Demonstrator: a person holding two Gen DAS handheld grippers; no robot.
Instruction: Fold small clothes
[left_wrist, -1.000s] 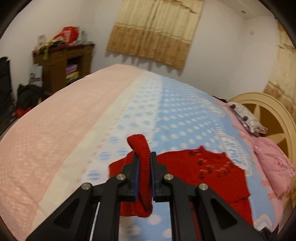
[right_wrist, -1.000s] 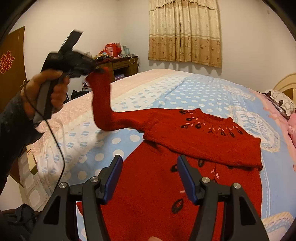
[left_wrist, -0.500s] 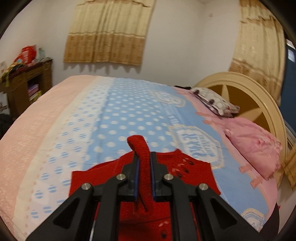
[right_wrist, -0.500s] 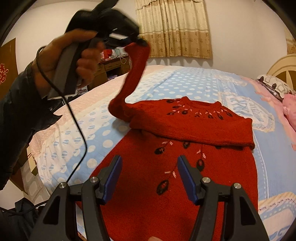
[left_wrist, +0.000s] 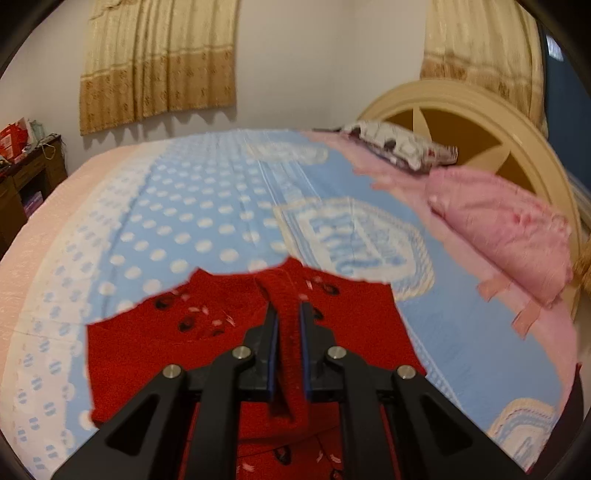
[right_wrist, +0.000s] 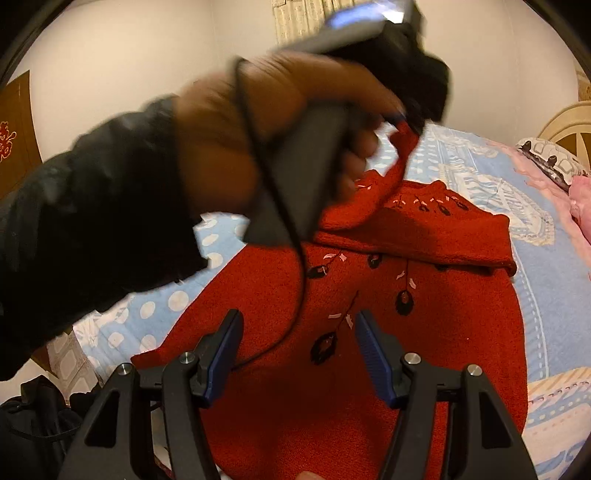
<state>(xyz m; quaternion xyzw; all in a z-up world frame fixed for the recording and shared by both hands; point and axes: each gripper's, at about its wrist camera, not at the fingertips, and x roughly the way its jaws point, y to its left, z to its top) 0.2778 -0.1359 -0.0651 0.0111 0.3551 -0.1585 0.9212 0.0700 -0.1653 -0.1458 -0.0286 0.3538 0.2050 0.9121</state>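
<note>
A red knitted sweater (right_wrist: 369, 369) with dark leaf embroidery lies on the bed, its upper part folded over; it also shows in the left wrist view (left_wrist: 147, 354). My left gripper (left_wrist: 287, 314) is shut on the sweater's red sleeve (left_wrist: 286, 317) and holds it over the sweater's body. In the right wrist view the left gripper (right_wrist: 410, 125) shows held in a hand, with the sleeve (right_wrist: 399, 162) hanging from it. My right gripper (right_wrist: 297, 332) is open and empty above the sweater's lower part.
The bed has a blue polka-dot cover (left_wrist: 192, 221). Pink pillows (left_wrist: 509, 229) and a patterned pillow (left_wrist: 399, 147) lie by the cream headboard (left_wrist: 498, 122) at the right. A dark wooden cabinet (left_wrist: 22, 177) stands at the left. The person's dark-sleeved arm (right_wrist: 92, 229) crosses the right wrist view.
My left gripper has carried the sleeve to the right, across and over the sweater's body, and lower. My right gripper has stayed open over the sweater.
</note>
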